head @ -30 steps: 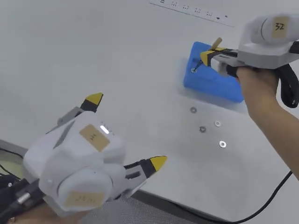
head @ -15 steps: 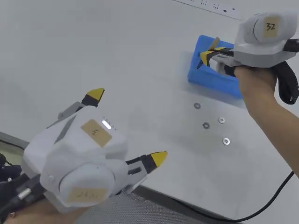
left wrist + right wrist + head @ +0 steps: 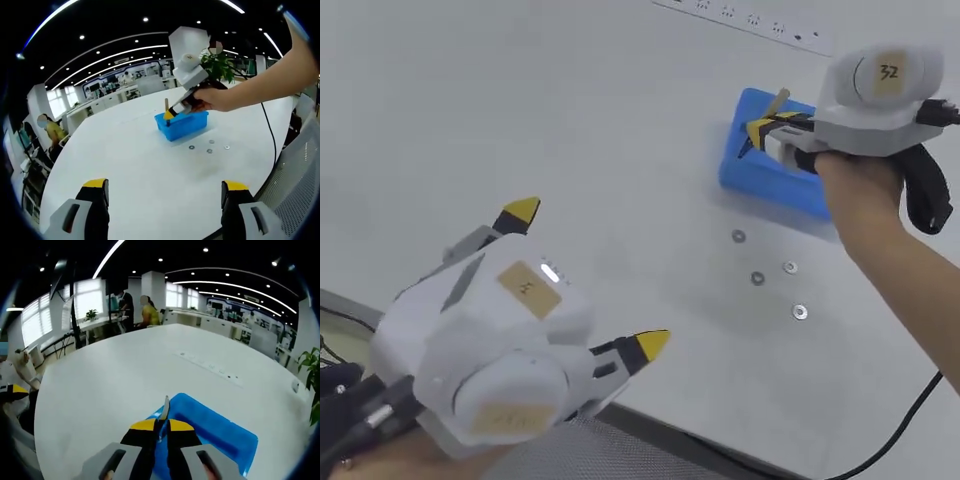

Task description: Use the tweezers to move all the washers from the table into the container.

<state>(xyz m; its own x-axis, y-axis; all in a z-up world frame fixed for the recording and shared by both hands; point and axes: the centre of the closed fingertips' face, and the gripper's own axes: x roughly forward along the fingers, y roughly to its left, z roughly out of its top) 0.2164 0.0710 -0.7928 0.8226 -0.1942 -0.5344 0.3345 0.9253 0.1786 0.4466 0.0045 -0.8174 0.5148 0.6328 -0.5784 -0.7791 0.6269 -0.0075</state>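
My right gripper (image 3: pixel 757 133) is shut on a pair of tweezers (image 3: pixel 777 101), whose tips point down over the left end of the blue container (image 3: pixel 765 172). In the right gripper view the tweezers (image 3: pixel 164 412) stick out between the closed jaws of that gripper (image 3: pixel 159 426), above the container (image 3: pixel 215 435). Several small metal washers (image 3: pixel 757 278) lie on the white table just in front of the container. My left gripper (image 3: pixel 586 278) hangs open and holds nothing, near the table's front edge at the lower left. From the left gripper (image 3: pixel 164 187) I see the container (image 3: pixel 185 125) and the washers (image 3: pixel 210 151) ahead.
A power strip (image 3: pixel 740 20) lies along the far side of the table. A black cable (image 3: pixel 910 420) trails over the table's front edge at the lower right. Office desks and people stand far behind.
The head camera has shifted a little. The right gripper with the tweezers stays over the container's left end, and the left gripper stays open in the same place.
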